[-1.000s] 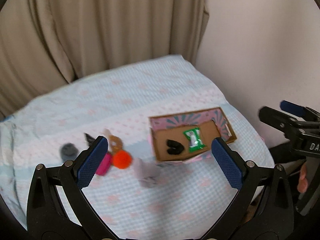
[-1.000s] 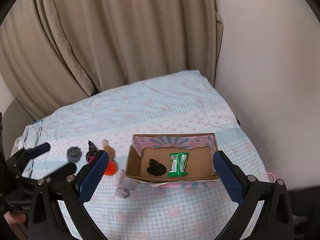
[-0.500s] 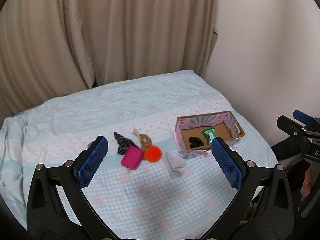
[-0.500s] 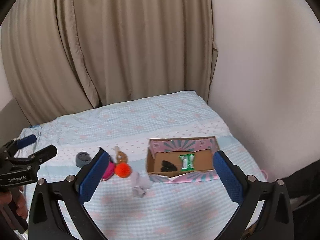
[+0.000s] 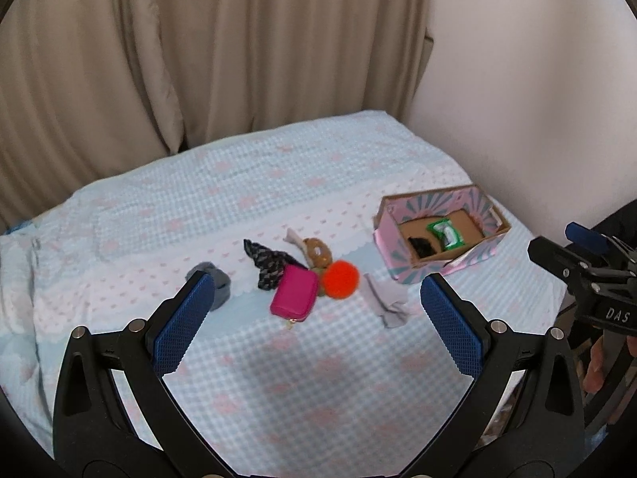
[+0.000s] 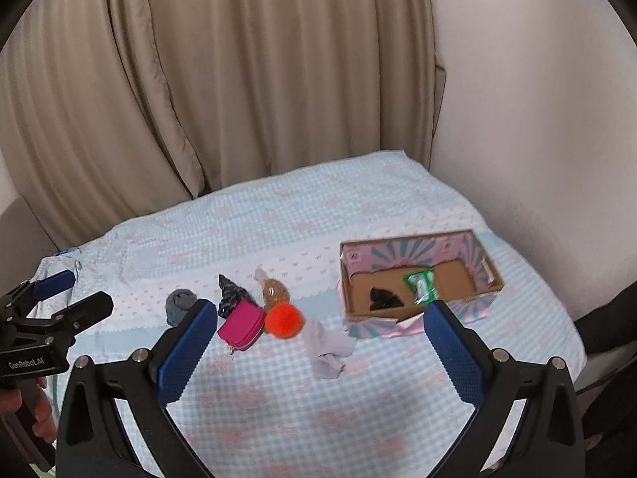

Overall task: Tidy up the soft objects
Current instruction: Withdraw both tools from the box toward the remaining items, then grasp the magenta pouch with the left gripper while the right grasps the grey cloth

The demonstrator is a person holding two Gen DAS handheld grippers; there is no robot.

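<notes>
Soft items lie in a cluster mid-bed: a magenta pouch (image 5: 294, 294) (image 6: 241, 327), an orange pom-pom (image 5: 340, 274) (image 6: 283, 320), a brown plush (image 5: 317, 253) (image 6: 274, 292), a dark patterned cloth (image 5: 266, 263) (image 6: 231, 294), a grey rolled sock (image 5: 217, 283) (image 6: 180, 305) and a pale grey sock (image 5: 387, 302) (image 6: 327, 348). To their right stands a pink cardboard box (image 5: 392, 255) (image 6: 434, 249) holding a black item (image 5: 421, 245) (image 6: 384, 298) and a green packet (image 5: 446, 235) (image 6: 422, 286). My left gripper (image 5: 318, 318) and right gripper (image 6: 318, 342) hover open and empty, well back from the items.
The bed carries a light blue checked cover (image 5: 278, 378) (image 6: 298, 406). Beige curtains (image 5: 199, 59) hang behind it and a white wall (image 5: 537, 99) runs along the right. A person's hand (image 6: 40, 414) holds the left gripper handle.
Both grippers have pulled back and up from the bed, so the box and the items look smaller and farther. Both stay open. Nothing on the bed has moved.
</notes>
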